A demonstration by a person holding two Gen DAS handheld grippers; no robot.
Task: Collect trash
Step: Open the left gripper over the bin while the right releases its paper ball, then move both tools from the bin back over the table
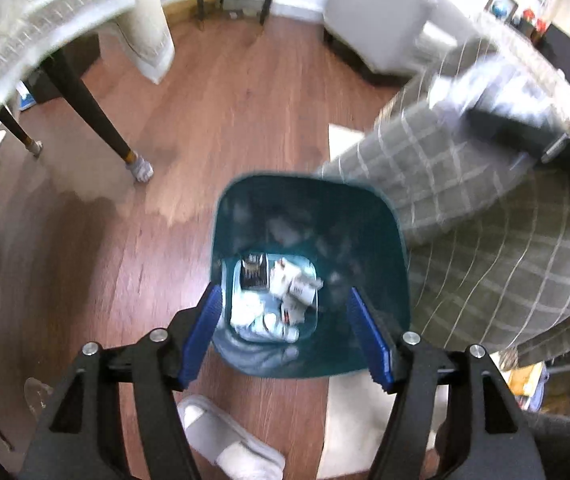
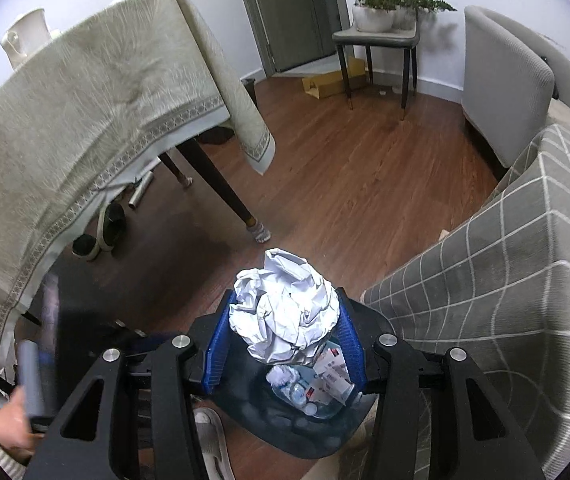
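Note:
A dark teal trash bin (image 1: pixel 385 248) stands on the wooden floor, with white packets and wrappers (image 1: pixel 285 292) at its bottom. My left gripper (image 1: pixel 285 332) is open and empty, right above the bin's opening. In the right wrist view, my right gripper (image 2: pixel 285 328) is shut on a large crumpled white paper ball (image 2: pixel 285 304) and holds it above the same bin (image 2: pixel 277 428), where the trash (image 2: pixel 317 384) shows below.
A table with a beige cloth (image 2: pixel 85 120) and dark legs (image 2: pixel 225 188) stands to the left. A grey checked sofa (image 2: pixel 505 280) is at the right. A white slipper (image 1: pixel 221 436) lies by the bin. A chair with a plant (image 2: pixel 381 28) stands far back.

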